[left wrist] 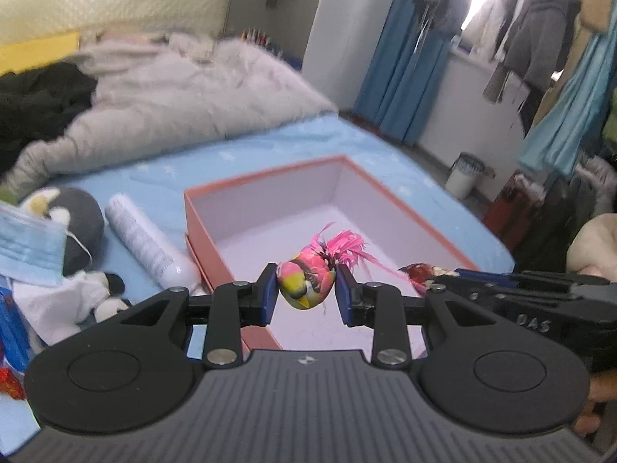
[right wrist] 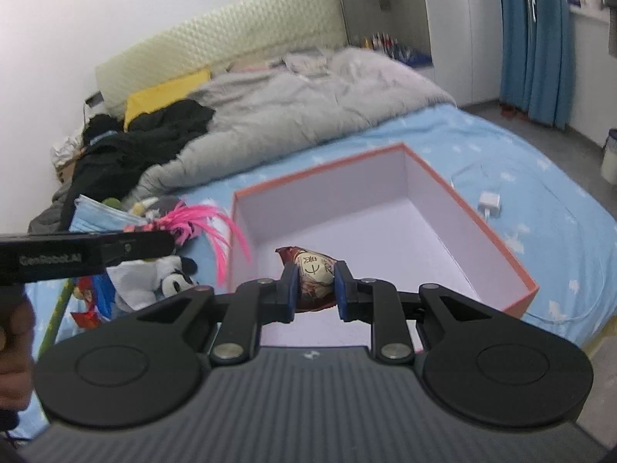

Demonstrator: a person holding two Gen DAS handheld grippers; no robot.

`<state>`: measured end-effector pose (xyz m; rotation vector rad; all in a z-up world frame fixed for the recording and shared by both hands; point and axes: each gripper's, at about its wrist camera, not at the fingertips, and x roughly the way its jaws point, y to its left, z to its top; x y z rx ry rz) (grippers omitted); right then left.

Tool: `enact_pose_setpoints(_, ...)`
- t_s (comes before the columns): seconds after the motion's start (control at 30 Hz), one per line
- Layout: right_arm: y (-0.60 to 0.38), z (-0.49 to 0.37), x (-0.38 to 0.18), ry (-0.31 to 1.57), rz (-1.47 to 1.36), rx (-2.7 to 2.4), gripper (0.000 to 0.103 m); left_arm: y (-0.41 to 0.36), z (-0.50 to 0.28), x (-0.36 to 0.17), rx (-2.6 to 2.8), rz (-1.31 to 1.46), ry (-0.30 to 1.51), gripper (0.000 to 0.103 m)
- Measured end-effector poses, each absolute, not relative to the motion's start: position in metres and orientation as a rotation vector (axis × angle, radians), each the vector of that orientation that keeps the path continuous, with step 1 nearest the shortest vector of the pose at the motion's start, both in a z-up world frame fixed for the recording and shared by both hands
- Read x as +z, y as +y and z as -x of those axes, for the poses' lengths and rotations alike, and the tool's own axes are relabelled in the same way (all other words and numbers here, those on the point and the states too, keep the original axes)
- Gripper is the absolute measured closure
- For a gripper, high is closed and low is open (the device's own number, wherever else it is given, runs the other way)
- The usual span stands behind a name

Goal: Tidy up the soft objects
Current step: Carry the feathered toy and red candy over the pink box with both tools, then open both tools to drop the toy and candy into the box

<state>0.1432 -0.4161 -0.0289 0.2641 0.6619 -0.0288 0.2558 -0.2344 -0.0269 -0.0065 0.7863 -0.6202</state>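
The feathered toy bird (left wrist: 306,284), pink and yellow-green with a plume of pink feathers, sits clamped between the blue pads of the left gripper (left wrist: 306,289) in the left wrist view, held over the near edge of the orange box (left wrist: 266,179). The box stands open on the blue bedsheet (left wrist: 162,169), its pale inside bare. To its left lie a white cylinder (left wrist: 148,241), a grey plush toy (left wrist: 77,216) and a blue face mask (left wrist: 29,243). At the right edge the right gripper (left wrist: 443,276) comes in, with a reddish packet (left wrist: 420,270) at its tip.

In the right wrist view, the right gripper (right wrist: 314,289) is closed on that reddish packet (right wrist: 312,277), which bears printed characters, also above the near part of the orange box (right wrist: 443,177). The left gripper's black body (right wrist: 77,256) crosses at left, the bird's pink feathers (right wrist: 208,220) beyond it. A black-and-white plush (right wrist: 173,279) lies below, and a white charger (right wrist: 489,202) rests on the sheet right of the box.
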Motion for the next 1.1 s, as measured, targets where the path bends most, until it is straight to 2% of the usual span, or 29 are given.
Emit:
enact_pose_setpoints(0.43, -0.441, -0.19, -0.079, 0.884, -0.295, -0.07, 0.079, -0.284, -0.325, -0.09, -0.612, 0.015, 1.062, 0.067)
enact_pose_setpoints(0.6, -0.444, -0.189, -0.085, 0.902, -0.297, -0.072, 0.077, -0.287, -0.328, -0.088, -0.617, 0.006, 1.064, 0.065)
enact_pose_setpoints(0.63, -0.445, -0.189, -0.085, 0.905, -0.298, -0.073, 0.076, -0.287, -0.328, -0.088, -0.618, 0.002, 1.067, 0.063)
enact_pose_setpoints(0.7, -0.446, -0.187, -0.086, 0.907, -0.307, -0.075, 0.075, -0.287, -0.326, -0.087, -0.611, -0.01, 1.056, 0.048)
enact_pose_setpoints(0.77, -0.448, -0.187, -0.086, 0.907, -0.319, -0.08, 0.061, -0.284, -0.322, -0.086, -0.618, -0.014, 1.039, 0.044)
enact_pose_setpoints(1.1, -0.442, -0.164, -0.072, 0.826, -0.295, -0.088, 0.059, -0.26, -0.297, -0.065, -0.627, 0.002, 0.941, 0.044)
